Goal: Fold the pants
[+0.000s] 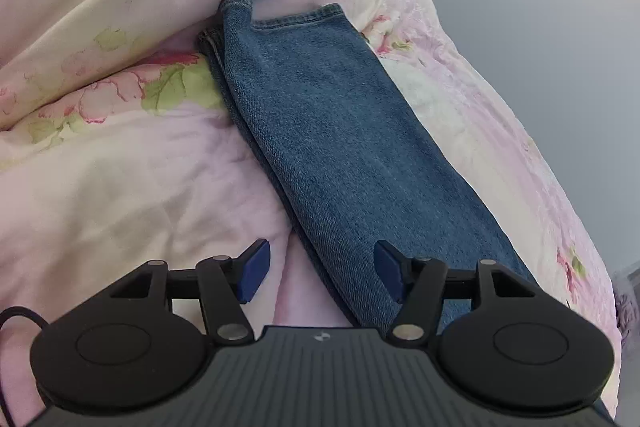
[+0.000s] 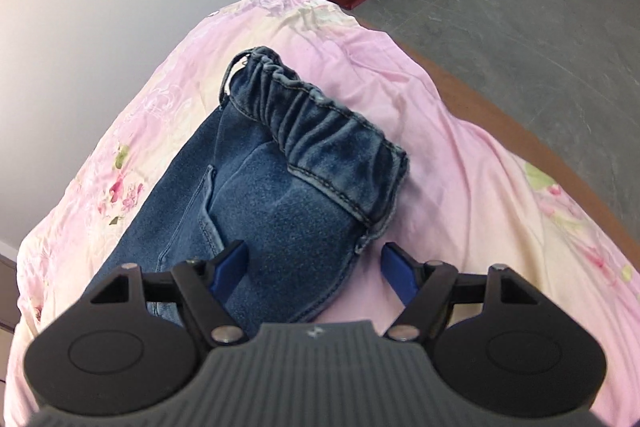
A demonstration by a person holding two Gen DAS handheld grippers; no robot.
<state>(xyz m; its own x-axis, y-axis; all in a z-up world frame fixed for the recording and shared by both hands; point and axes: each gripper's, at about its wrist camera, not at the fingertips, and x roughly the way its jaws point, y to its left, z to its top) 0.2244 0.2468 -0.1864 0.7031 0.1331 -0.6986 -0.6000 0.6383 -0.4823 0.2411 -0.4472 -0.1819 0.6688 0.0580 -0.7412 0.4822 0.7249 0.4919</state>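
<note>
Denim pants lie flat on the pink floral bedspread, and your left gripper hovers over the leg end with its jaws spread wide, the trouser edge passing between them but unpinched. Your right gripper likewise stands open, straddling the seat edge just below the elastic waistband.

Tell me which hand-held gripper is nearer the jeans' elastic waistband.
Right. The right hand-held gripper hangs open just short of the elastic waistband. The left hand-held gripper, also open, faces the leg hems; no waistband shows in its view.
</note>
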